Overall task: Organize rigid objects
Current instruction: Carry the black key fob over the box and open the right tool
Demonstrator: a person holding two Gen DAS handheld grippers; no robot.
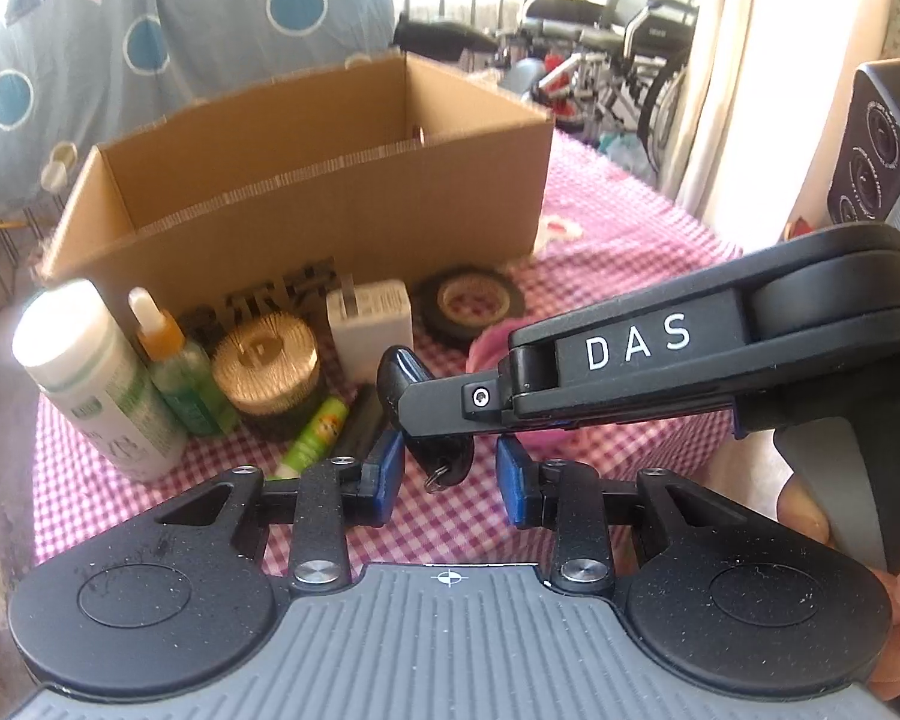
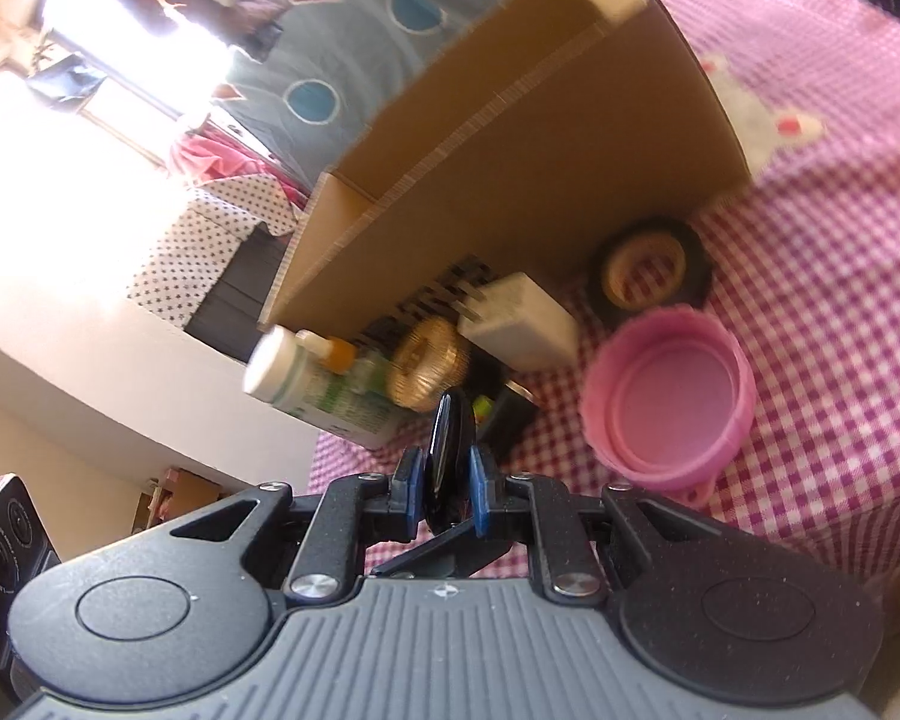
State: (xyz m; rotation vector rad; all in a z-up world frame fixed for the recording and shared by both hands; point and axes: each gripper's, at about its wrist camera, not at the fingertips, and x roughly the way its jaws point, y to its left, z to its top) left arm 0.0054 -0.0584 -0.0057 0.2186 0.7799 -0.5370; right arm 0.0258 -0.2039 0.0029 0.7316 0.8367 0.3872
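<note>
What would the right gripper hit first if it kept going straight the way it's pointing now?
Holding the black key fob, the right gripper aims at the gold round brush, with the cardboard box behind; depth is uncertain.

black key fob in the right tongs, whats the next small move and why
Probably carry the black key fob up and over the near wall of the cardboard box, then release it inside. The right tongs are clamped on it and it looks clear of the checkered cloth, while the box stands open-topped just behind the row of items. The left tongs hold nothing.
</note>
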